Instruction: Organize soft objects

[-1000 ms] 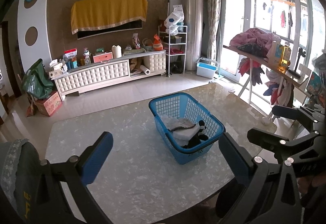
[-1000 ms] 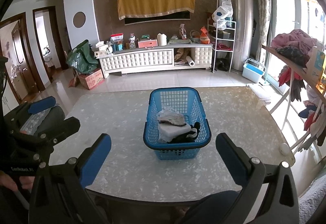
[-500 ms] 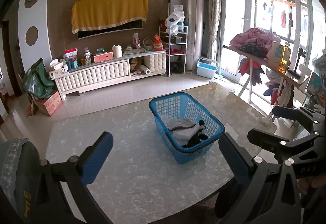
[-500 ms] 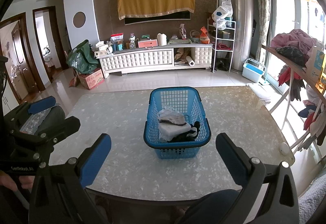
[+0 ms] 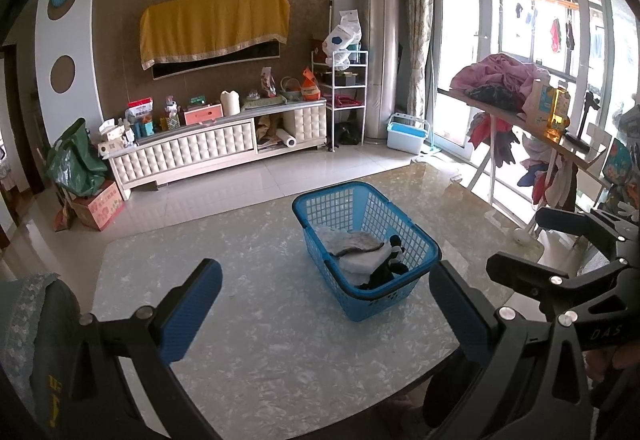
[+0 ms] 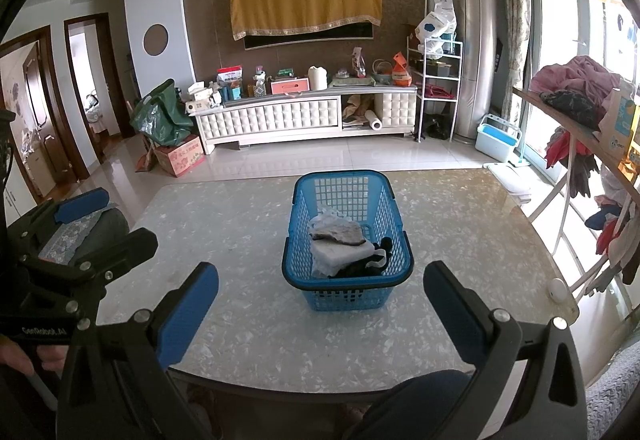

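Left and right wrist views of a marble-patterned table (image 6: 460,240) carrying one blue basket (image 6: 298,240). The basket stands on the tabletop slightly nearer the front edge than the far edge, with bare surface on all four sides. Inside it lie the soft objects: a white folded cloth (image 6: 340,254), a grey-brown cloth (image 6: 340,233) resting on top of it, and a black-and-white item (image 6: 372,264) against the near right corner. All of them sit below the basket rim.

The left gripper (image 5: 326,314) is held above the near part of the table, its jaws spread wide and empty; the blue fingers (image 5: 192,310) frame open tabletop to the left of the basket. The right gripper (image 6: 320,314) is likewise spread wide and holds nothing, its fingers (image 6: 188,314) straddling the near end of the basket from a position above the front table edge, without touching it. Each gripper appears at the margin of the other's view.

The near table edge runs under both grippers. The far edge borders open tiled floor (image 6: 304,160) before a white cabinet (image 6: 280,118). To the right, a clothes-laden rack (image 6: 576,128) stands close beside the table's right edge. A padded chair back (image 6: 76,236) stands at the table's left side.
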